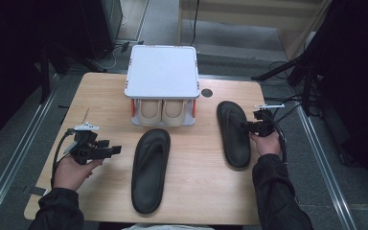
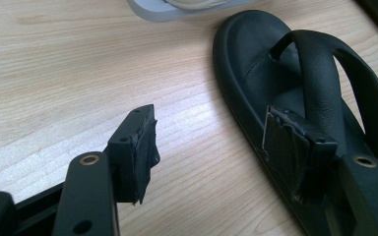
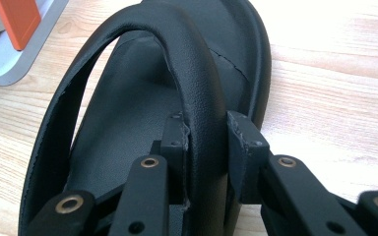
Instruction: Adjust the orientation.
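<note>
Two black thong sandals lie on the wooden table [image 1: 100, 91]. The left sandal [image 1: 151, 167] [image 2: 256, 64] sits in the middle, toe toward the far side. My left gripper [image 1: 112, 149] [image 2: 211, 142] hovers just left of it, open and empty, with one jaw over the sandal's rim. The right sandal [image 1: 232, 136] lies toward the right edge. My right gripper [image 1: 245, 127] [image 3: 206, 142] comes at it from the right. Its pads are closed on either side of the sandal's strap [image 3: 197, 73].
A white two-level rack [image 1: 163, 72] stands at the far middle of the table with a beige pair of shoes [image 1: 163, 112] under its top. A round cable hole [image 1: 207, 92] lies to its right. Dark stands and cables surround the table.
</note>
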Demonstrator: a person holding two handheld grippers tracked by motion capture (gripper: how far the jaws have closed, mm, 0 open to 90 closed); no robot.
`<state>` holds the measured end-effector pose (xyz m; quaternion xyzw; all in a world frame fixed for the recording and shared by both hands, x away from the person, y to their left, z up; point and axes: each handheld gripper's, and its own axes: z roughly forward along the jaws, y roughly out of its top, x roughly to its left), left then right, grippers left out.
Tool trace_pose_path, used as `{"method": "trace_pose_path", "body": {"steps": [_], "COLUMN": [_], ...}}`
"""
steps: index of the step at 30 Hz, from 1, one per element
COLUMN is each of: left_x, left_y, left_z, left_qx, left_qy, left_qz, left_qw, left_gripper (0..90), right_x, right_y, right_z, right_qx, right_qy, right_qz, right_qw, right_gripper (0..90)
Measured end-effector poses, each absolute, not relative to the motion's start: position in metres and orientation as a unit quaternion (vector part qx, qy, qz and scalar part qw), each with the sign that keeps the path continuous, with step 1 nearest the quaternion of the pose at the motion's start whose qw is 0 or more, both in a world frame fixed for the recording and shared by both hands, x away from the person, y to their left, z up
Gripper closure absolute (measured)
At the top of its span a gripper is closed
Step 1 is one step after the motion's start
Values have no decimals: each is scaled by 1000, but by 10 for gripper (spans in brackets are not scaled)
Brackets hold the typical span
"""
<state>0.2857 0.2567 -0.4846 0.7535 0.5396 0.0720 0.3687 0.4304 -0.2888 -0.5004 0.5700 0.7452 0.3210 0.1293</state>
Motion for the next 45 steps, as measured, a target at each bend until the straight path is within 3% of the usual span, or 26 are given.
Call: {"method": "trace_pose_path", "body": {"steps": [26, 45], "left_x": [286, 286], "left_y": [256, 252], "left_z": [-485, -484], "left_qx": [756, 758], "left_qy": [537, 532], "left_qz": [71, 73], "left_qw": [367, 370], "left_gripper": [378, 379], "right_x": [426, 388], "right_y": [-286, -261], "right_z": [-484, -465], "right_qx": [574, 548], "right_qy": [736, 753], "right_qz": [337, 349], "right_qw": [120, 105], "right_gripper": [729, 727]}}
